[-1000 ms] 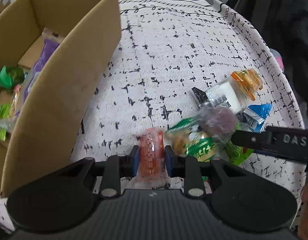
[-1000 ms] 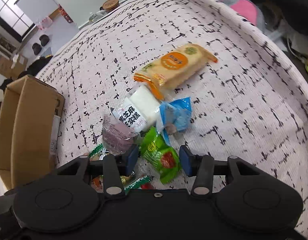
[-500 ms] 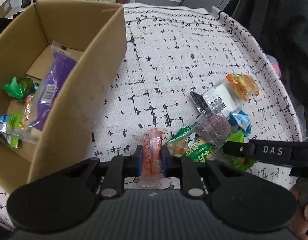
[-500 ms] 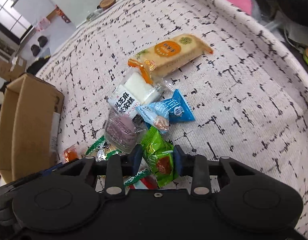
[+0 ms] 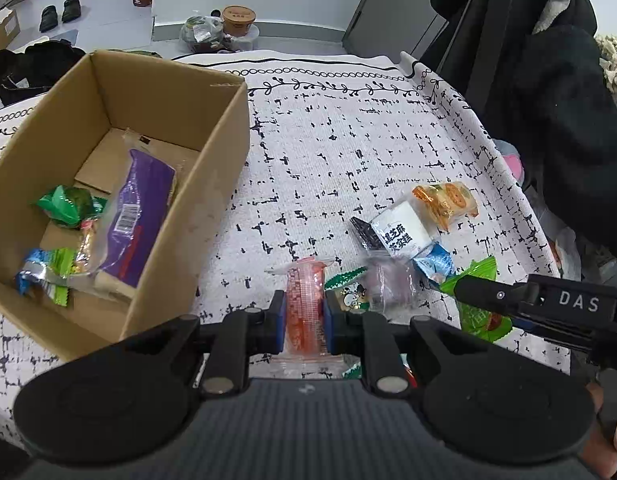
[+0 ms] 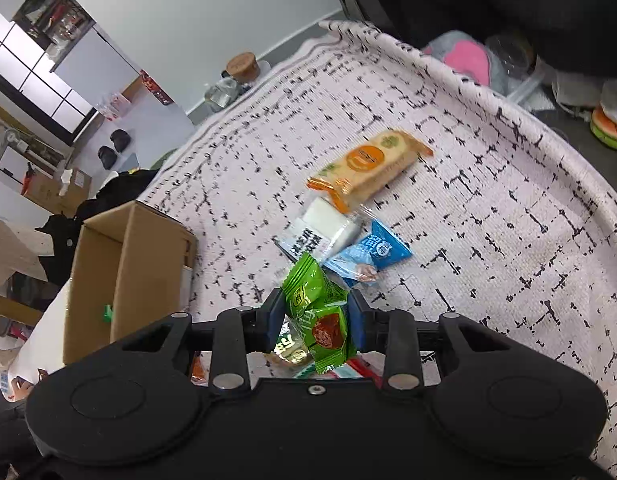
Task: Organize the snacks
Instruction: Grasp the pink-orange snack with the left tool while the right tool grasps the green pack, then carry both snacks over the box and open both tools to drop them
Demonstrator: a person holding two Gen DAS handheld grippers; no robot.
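Note:
My left gripper [image 5: 304,312] is shut on an orange-red clear-wrapped snack [image 5: 305,304], held above the tablecloth to the right of the open cardboard box [image 5: 224,160]. The box holds a purple packet [image 5: 136,216] and several green and blue snacks. My right gripper [image 6: 314,320] is shut on a green snack packet [image 6: 316,316], lifted off the cloth; it also shows in the left wrist view [image 5: 474,312]. On the cloth lie an orange biscuit pack [image 6: 372,164], a white packet with black lettering [image 6: 320,228], a blue packet [image 6: 368,256] and a purple-filled clear packet [image 5: 392,284].
The patterned white tablecloth [image 5: 348,152] covers a round table whose edge curves along the right [image 6: 568,184]. The cardboard box also shows in the right wrist view [image 6: 128,272]. Dark clothing [image 5: 548,100] hangs beyond the right edge. Bottles, shoes and a jar sit on the floor behind.
Both grippers closed on their snacks and rose: the left lifted the orange-red snack, the right lifted the green packet off the pile. The box interior came into fuller view.

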